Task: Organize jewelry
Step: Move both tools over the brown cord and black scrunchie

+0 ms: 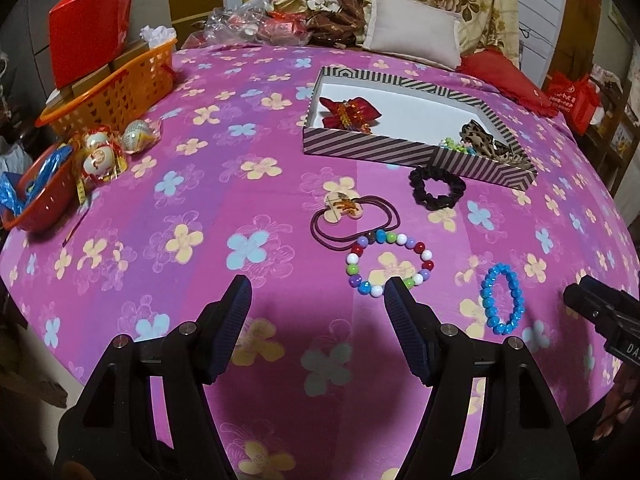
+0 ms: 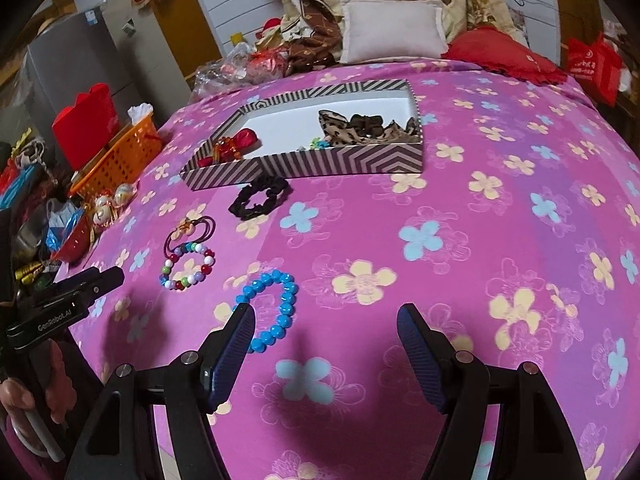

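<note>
A striped box [image 1: 360, 148] [image 2: 360, 160] lies on the pink flowered bedspread and holds a red bow [image 1: 350, 114], a leopard scrunchie [image 1: 480, 134] and small beads. In front of it lie a black scrunchie [image 1: 438, 188] [image 2: 260, 196], a maroon hair tie with a charm [image 1: 352, 212] [image 2: 188, 228], a multicoloured bead bracelet [image 1: 390, 264] [image 2: 188, 266] and a blue bead bracelet [image 1: 502, 298] [image 2: 276, 308]. My left gripper [image 1: 318, 294] is open and empty, its right finger just before the multicoloured bracelet. My right gripper [image 2: 326, 320] is open and empty, its left finger beside the blue bracelet.
At the left edge stand an orange basket [image 1: 120, 88] [image 2: 120, 156], a red gift bag [image 1: 88, 28], a red bowl [image 1: 40, 208] and wrapped ornaments [image 1: 100, 156]. Pillows [image 1: 416, 28] and a quilt lie at the back. A hand [image 2: 16, 396] holds the left tool.
</note>
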`<state>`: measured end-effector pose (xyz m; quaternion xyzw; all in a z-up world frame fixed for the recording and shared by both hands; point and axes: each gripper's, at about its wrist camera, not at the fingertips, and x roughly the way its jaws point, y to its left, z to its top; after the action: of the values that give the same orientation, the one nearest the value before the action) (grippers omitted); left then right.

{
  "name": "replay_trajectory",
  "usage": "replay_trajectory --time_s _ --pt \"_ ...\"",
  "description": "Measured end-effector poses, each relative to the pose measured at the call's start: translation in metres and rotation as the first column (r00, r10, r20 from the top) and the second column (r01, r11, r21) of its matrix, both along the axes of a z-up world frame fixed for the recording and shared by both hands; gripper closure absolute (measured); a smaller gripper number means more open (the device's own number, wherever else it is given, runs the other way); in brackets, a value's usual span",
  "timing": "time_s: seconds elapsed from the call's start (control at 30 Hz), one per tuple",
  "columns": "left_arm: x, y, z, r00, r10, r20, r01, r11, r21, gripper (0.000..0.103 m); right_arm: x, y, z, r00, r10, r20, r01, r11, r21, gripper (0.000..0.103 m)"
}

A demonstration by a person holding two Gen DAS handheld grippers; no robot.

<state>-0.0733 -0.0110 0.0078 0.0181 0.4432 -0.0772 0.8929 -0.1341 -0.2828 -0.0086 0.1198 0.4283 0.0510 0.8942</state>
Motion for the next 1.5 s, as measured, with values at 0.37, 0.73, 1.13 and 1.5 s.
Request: replay_trajectory --time_s 0.37,0.73,1.13,1.5 --pt "0.0 0.002 0.0 1.0 -0.001 0.0 0.001 1.0 -0.03 0.034 0.001 -0.002 -0.002 1.0 -0.011 -0.004 0.011 1.0 0.004 0.032" --pt "0.009 0.005 0.006 0.997 0.071 -0.012 -0.072 0.996 -0.057 0.034 0.005 -0.025 -0.001 0.999 -0.008 0.04 0.007 0.999 0.041 0.032" --pt "0.026 0.005 0.002 0.993 0.109 -0.037 -0.112 0.992 -0.065 0.034 0.01 -0.017 0.002 0.994 0.068 0.09 -0.075 0.995 0.07 0.027" --pt "0.028 0.002 0.002 0.997 0.079 -0.027 -0.08 0.996 -0.047 0.034 0.009 -0.016 0.003 0.995 0.034 0.093 -0.038 0.998 0.044 0.027"
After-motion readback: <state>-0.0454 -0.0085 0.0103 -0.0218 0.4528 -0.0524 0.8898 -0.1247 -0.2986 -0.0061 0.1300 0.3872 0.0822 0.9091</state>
